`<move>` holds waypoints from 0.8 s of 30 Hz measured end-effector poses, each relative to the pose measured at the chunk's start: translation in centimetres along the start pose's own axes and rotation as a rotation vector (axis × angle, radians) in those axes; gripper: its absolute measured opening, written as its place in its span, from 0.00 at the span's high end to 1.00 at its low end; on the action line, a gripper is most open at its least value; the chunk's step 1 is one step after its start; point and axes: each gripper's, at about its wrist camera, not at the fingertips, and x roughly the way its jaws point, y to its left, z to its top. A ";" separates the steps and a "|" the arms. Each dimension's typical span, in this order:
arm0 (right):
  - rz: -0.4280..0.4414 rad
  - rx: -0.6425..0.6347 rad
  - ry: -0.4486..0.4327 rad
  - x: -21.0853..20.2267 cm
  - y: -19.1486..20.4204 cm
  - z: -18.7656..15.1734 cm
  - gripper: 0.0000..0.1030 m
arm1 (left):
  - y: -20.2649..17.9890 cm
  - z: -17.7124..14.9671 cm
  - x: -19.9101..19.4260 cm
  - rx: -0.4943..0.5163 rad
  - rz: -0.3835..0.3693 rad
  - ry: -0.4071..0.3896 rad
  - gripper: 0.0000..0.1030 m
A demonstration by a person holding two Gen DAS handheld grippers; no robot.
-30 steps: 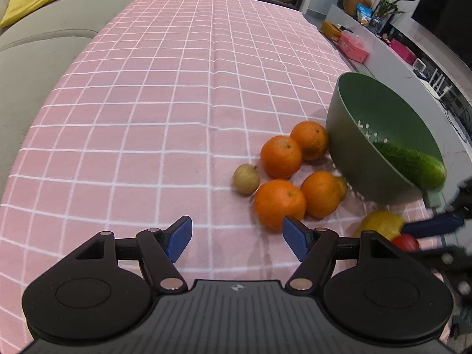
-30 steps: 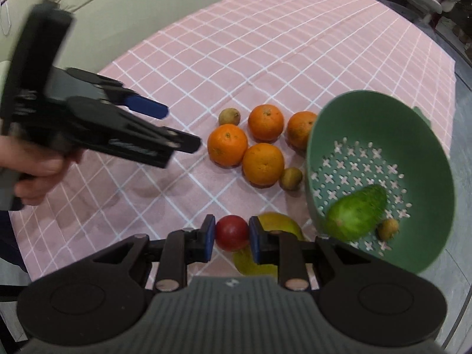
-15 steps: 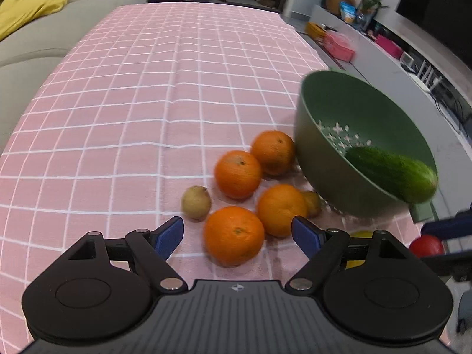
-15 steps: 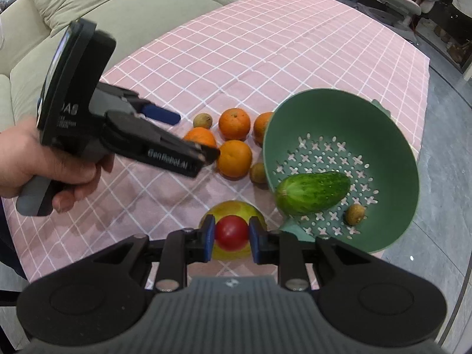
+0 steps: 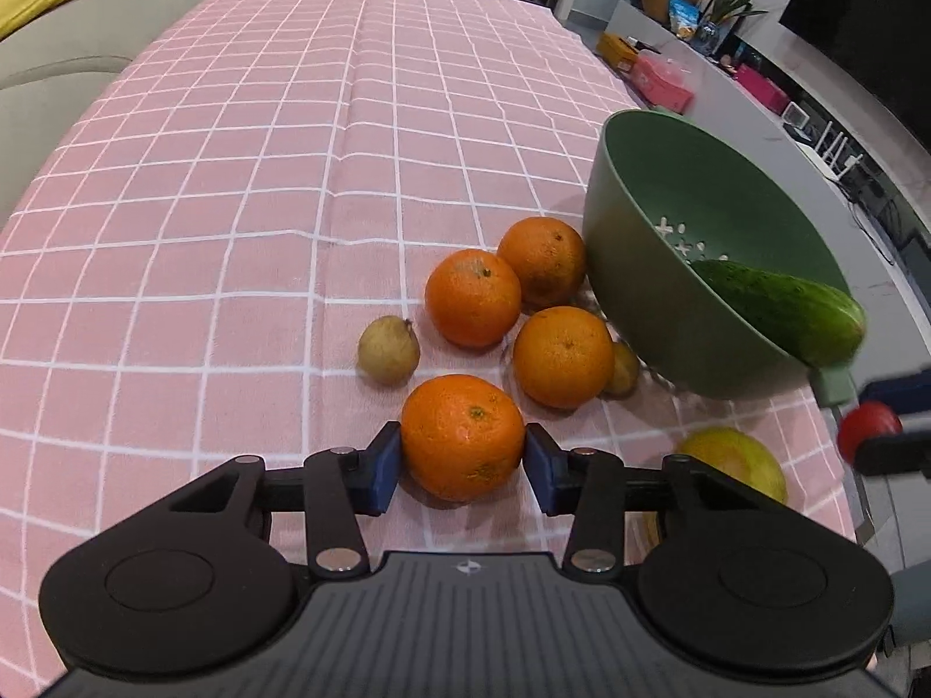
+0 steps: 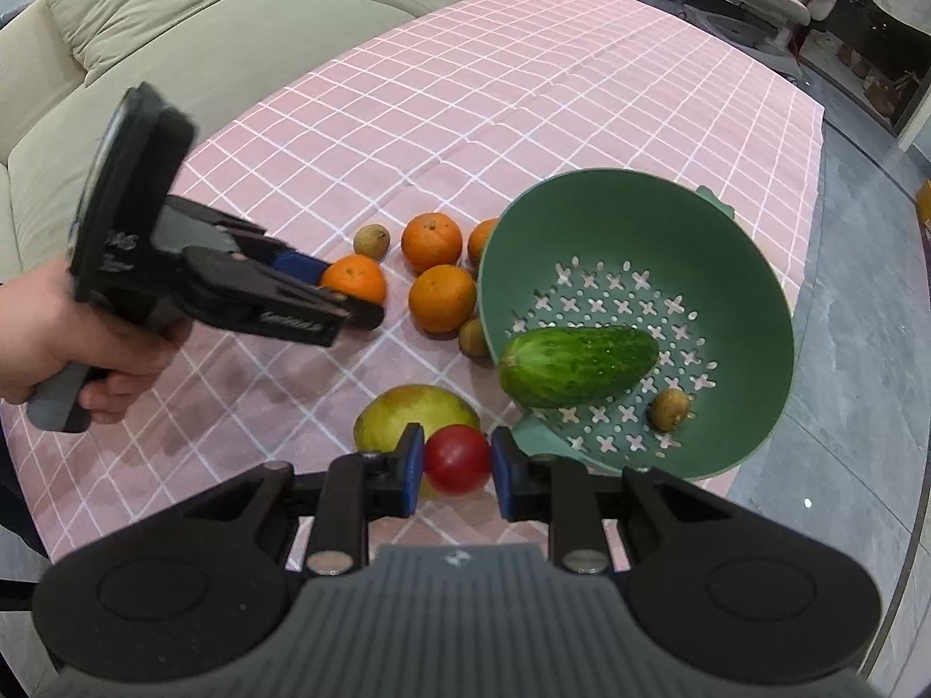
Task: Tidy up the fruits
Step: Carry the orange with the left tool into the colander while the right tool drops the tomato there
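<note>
My left gripper [image 5: 462, 459] has its blue pads against both sides of the nearest orange [image 5: 462, 436] on the pink checked cloth. Three more oranges [image 5: 472, 296] and two small brown kiwis [image 5: 388, 349] lie just beyond it. My right gripper [image 6: 457, 462] is shut on a small red tomato [image 6: 457, 458], held above a yellow-green mango [image 6: 416, 410]. The green colander [image 6: 739, 267] holds a cucumber [image 6: 576, 366] and a kiwi [image 6: 669, 409]. The left gripper also shows in the right wrist view [image 6: 349, 291].
The colander [image 5: 640, 291] stands at the table's right edge, with floor beyond. A grey sofa [image 6: 233, 46] runs along the table's far side. The pink cloth [image 5: 233, 174] stretches away behind the fruit.
My left gripper has moved forward and closed its pads around the nearest orange. My right gripper has lifted the tomato and drawn back toward the colander's near side.
</note>
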 end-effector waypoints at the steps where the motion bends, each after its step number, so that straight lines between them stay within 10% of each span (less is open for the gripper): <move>1: -0.002 0.000 -0.003 -0.1 0.0 0.1 0.80 | 0.1 -0.1 -0.5 0.000 -0.005 -0.006 0.51; 13: -0.008 0.094 -0.057 -1.8 -3.7 1.8 0.80 | -4.1 4.4 -5.4 0.138 -0.119 -0.163 0.51; 24: -0.110 0.162 -0.042 -1.6 -7.6 2.5 0.80 | -10.2 7.7 -1.1 0.323 -0.084 -0.076 0.52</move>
